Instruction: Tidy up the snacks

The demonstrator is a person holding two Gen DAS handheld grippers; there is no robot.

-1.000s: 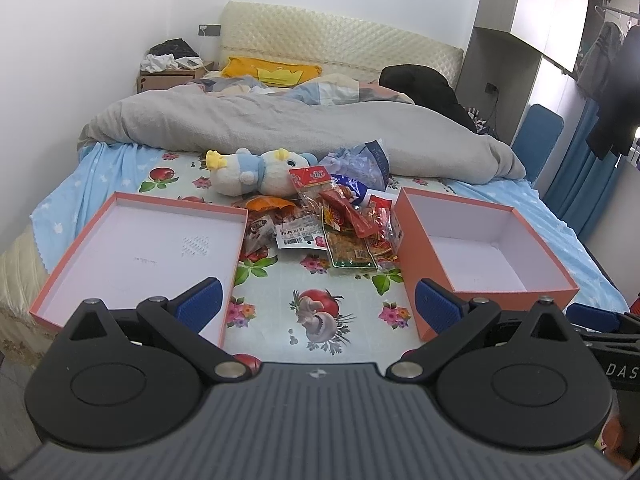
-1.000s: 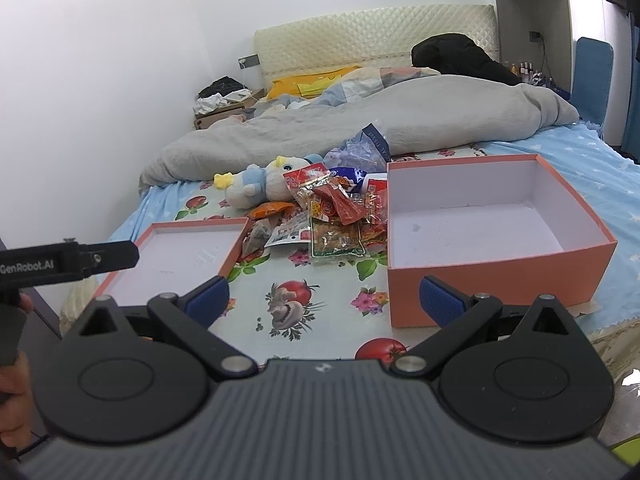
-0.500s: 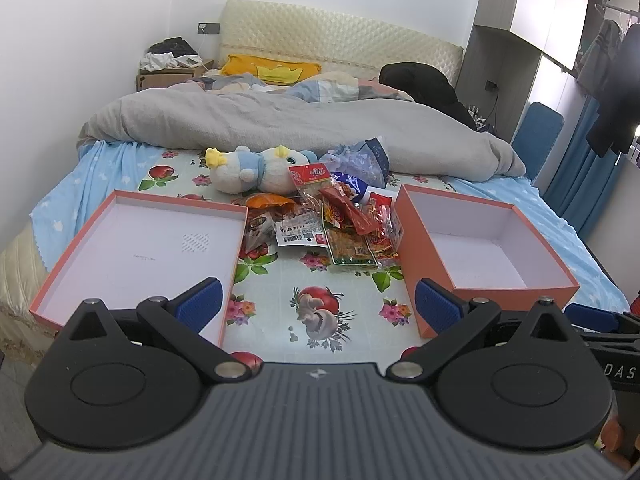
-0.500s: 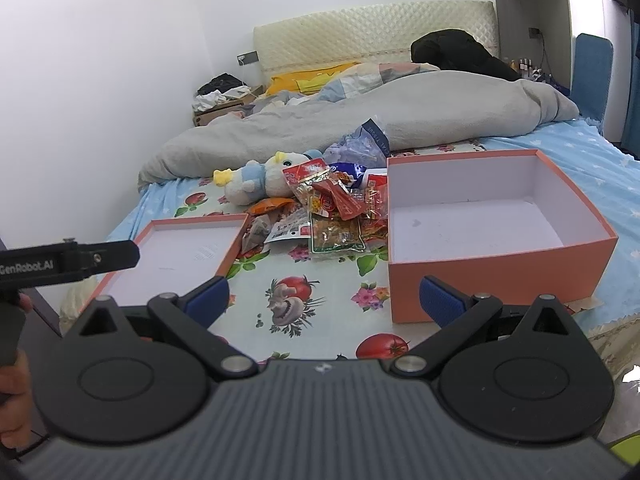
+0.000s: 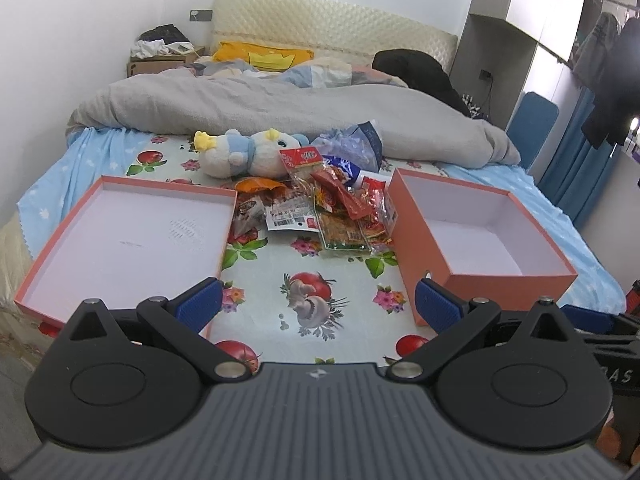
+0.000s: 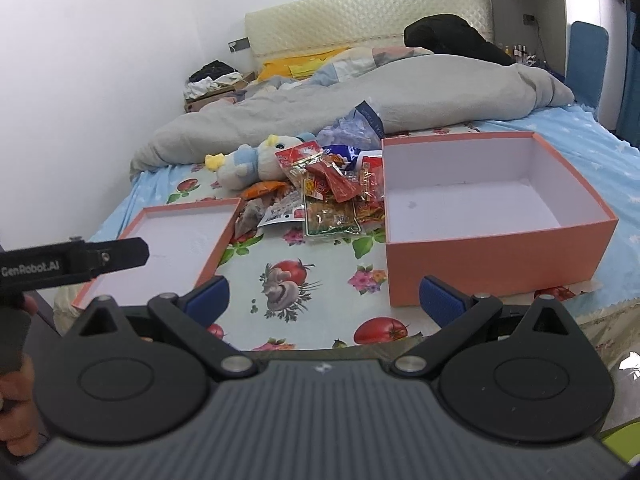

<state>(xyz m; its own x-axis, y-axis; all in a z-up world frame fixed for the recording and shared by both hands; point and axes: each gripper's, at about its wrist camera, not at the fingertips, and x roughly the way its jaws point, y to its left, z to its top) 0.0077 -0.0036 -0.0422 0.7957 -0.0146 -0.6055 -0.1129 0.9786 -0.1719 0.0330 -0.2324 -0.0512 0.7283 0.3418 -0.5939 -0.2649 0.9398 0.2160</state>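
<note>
The snack pile [image 5: 332,208] lies on the bed [image 5: 312,304] at 12 o'clock from the left tool [image 5: 318,300], well apart; from the right tool [image 6: 324,294] it lies at 12 o'clock, also well apart; two orange containers flank the pile: one shallow lid [image 5: 124,236] at 9 o'clock of it, one deep box [image 5: 480,236] at 3 o'clock; one plush toy [image 5: 240,152] sits beyond the pile; both tools are spread wide, holding nothing, level above the bed's near edge; a hand [image 6: 16,404] grips the left tool's handle.
</note>
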